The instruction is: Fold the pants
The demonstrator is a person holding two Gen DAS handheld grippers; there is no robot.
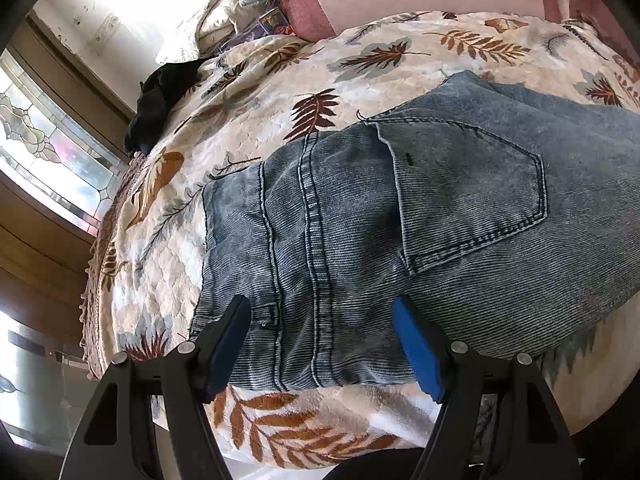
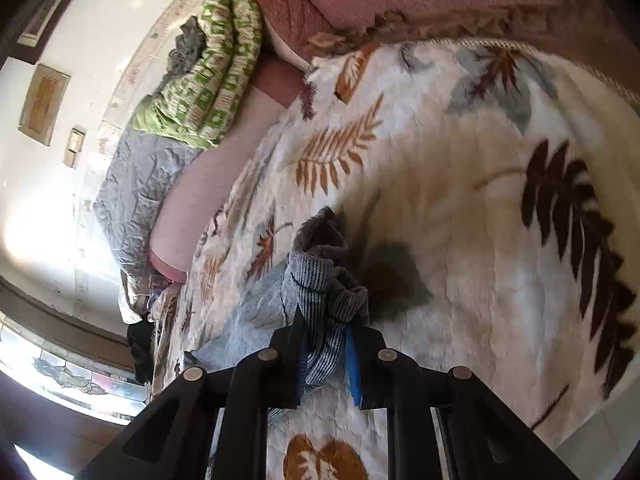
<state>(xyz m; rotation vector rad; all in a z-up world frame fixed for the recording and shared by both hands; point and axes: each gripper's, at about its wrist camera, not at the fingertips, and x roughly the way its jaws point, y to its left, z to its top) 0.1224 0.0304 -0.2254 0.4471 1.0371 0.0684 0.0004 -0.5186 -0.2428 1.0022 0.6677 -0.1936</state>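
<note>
The pants (image 1: pixel 420 220), faded blue jeans, lie spread on a bed under a cream bedspread (image 1: pixel 280 92) printed with brown and grey leaves. In the left wrist view the left hand-held gripper (image 1: pixel 322 344) hangs over the near end of the jeans with its jaws wide apart. The denim's waistband and centre seam run straight ahead between the blue pads (image 1: pixel 416 350), which clamp nothing. A back pocket (image 1: pixel 472 192) lies ahead of this hand-held gripper and to its right. Far ahead to its left, a dark garment (image 1: pixel 160 100) sits at the bed's edge, near a stained-glass window (image 1: pixel 48 152).

In the right wrist view the right hand-held gripper (image 2: pixel 326 344) is closed narrow on a bunched fold of the jeans (image 2: pixel 320 280). The cloth rises in a crumpled ridge just ahead of the fingertips, lifted off the bedspread (image 2: pixel 460 208), with its shadow just to the right. More pale denim trails down to the left of this hand-held gripper. Well ahead to the left, a green patterned quilt (image 2: pixel 216 76) and a grey blanket (image 2: pixel 136 184) lie piled against the wall.
</note>
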